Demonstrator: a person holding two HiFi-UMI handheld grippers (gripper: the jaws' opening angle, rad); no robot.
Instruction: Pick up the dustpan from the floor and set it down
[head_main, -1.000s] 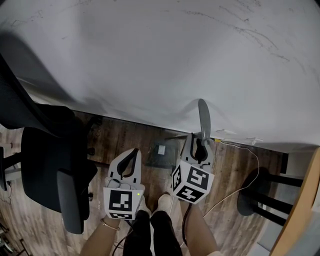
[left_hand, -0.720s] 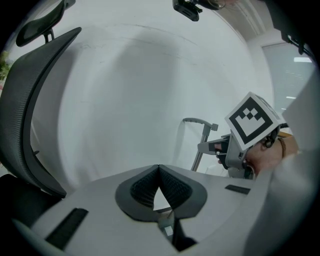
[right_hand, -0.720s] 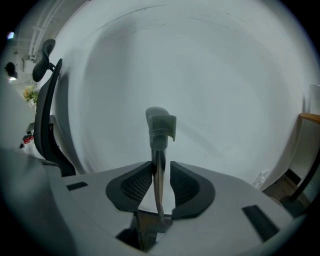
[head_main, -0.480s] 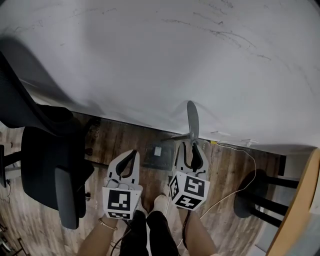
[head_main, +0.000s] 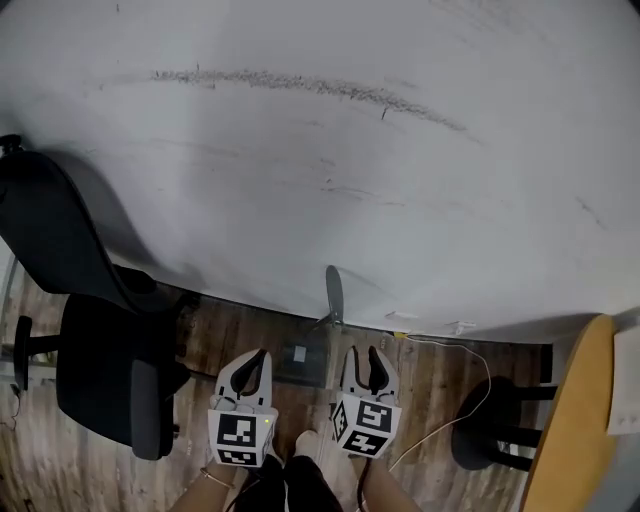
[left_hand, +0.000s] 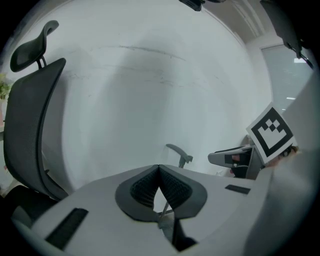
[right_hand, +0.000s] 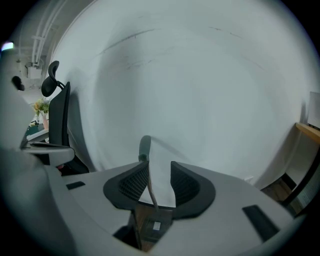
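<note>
So here's where things sit: the dustpan is down on the wood floor, right by the foot of the white wall, at roughly 12 o'clock from the person's feet. Its long handle sticks straight up in front of the wall. The right tool is the one doing the work. Its pads are apart and the thin handle rod runs up between them, close against the pad on the 9 o'clock side, with a clear gap to the other pad. So it's lined up around the handle rather than clamped on it, as far as I can see. Makes sense to go for the rod, since an upright handle saves bending down to the pan itself. The left tool has its tips pressed together with nothing in them. It hangs at about 9 o'clock of the right one, just beside the pan, probably just kept out of the way because one tool is enough for something this light. A black office chair stands off at 9 o'clock and a white cable trails over the floor at 3 o'clock, both well clear of the pan. My guess is the squeeze on the handle comes next. I'd watch for the pan swinging once it's off the floor, since all the weight is at the bottom.
</note>
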